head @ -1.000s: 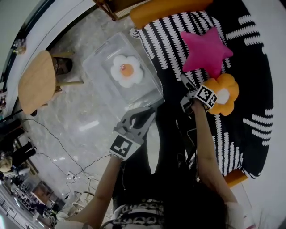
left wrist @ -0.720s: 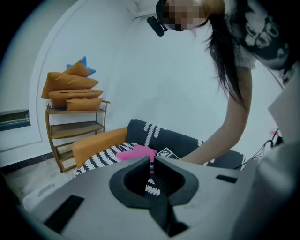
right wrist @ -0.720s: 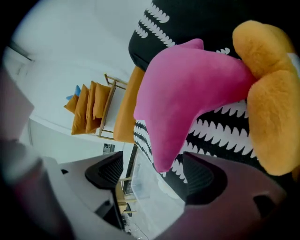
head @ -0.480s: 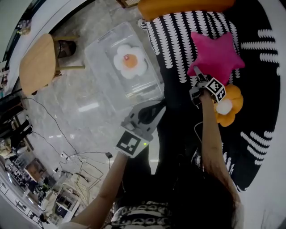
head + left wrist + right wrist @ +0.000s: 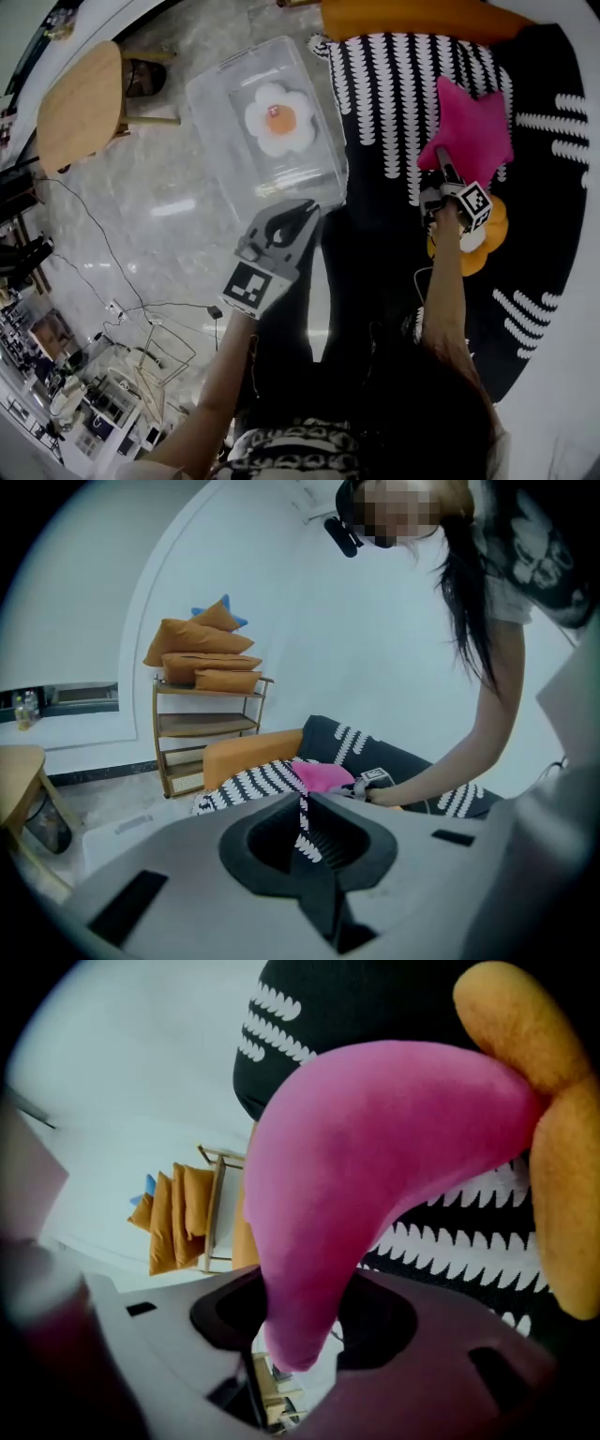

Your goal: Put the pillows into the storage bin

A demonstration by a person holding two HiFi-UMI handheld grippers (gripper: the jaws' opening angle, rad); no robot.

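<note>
- Grip state, right: my right gripper [image 5: 439, 171] has just been closing, and the lower arm of the pink star pillow [image 5: 469, 131] now runs down between its jaws. In the right gripper view the plush fills the gap and looks pinched, so I read this as a hold on the pillow.
- Grip state, left: my left gripper [image 5: 305, 214] carries nothing. Its jaws are all but together, with only a sliver of gap. It hangs just beside the near corner of the storage bin [image 5: 217, 141].
- Location of items: the star lies on the black-and-white patterned blanket [image 5: 384, 94], well apart from the bin. An orange flower pillow [image 5: 487, 234] sits just below it, touching or nearly so. A white flower pillow with an orange centre [image 5: 278, 117] is already in the clear bin, which stands on the floor to the left of the blanket.
- Handling, judged: the star should be light, soft and squashy, not fragile or slippery. A pinch on one arm compresses the stuffing, so the body will likely droop and swing.
- Hold point, judged: take the arm well back from the tip, where there is more bulk to bite on. A tip-only pinch may slide off.
- Risk, judged: the orange flower may drag along if the plush surfaces catch.
</note>
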